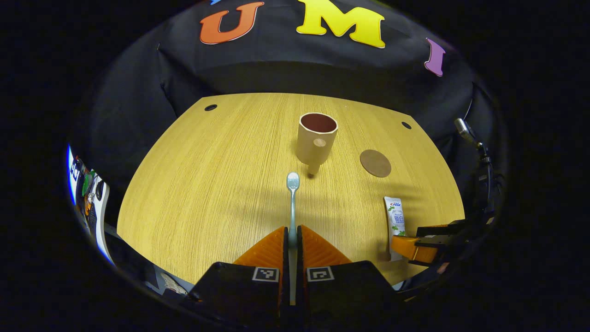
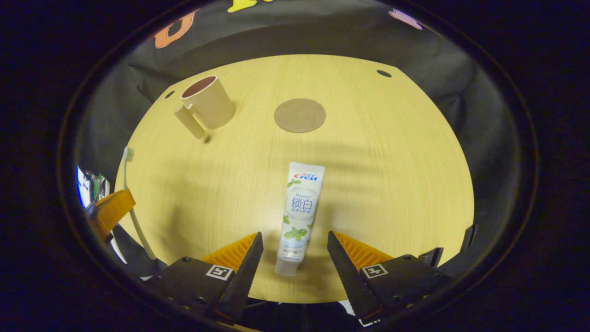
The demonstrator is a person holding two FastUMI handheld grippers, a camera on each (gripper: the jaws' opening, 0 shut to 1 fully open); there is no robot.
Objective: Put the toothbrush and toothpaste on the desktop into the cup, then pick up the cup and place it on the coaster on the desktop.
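In the left gripper view we see the left gripper (image 1: 292, 235) with its two fingers pressed together on the handle of the toothbrush (image 1: 292, 203). The handle runs forward from between the fingers, and the brush head points toward the cup (image 1: 316, 138). The toothbrush head sits just short of the cup handle. We cannot tell whether the brush is lifted off the desktop (image 1: 207, 184) or resting on it.

In the right gripper view we see the right gripper (image 2: 295, 246) with its fingers spread wide. The toothpaste (image 2: 299, 212) lies flat on the desktop between the two fingers, cap end nearest the gripper, touching neither finger.

Beyond the toothpaste, the round brown coaster (image 2: 300, 115) lies flat on the desktop, well apart from the tube. The cup stands upright to the left of the coaster in this view, near it but not touching, with its handle turned toward the camera side.

In the left gripper view, the coaster (image 1: 375, 163) lies just to the right of the cup, and the toothpaste (image 1: 395, 216) lies nearer, at the right edge of the desktop, with the right gripper (image 1: 415, 246) at its near end. In the right gripper view, the left gripper (image 2: 110, 210) appears at the far left with the toothbrush (image 2: 131, 203) running through it
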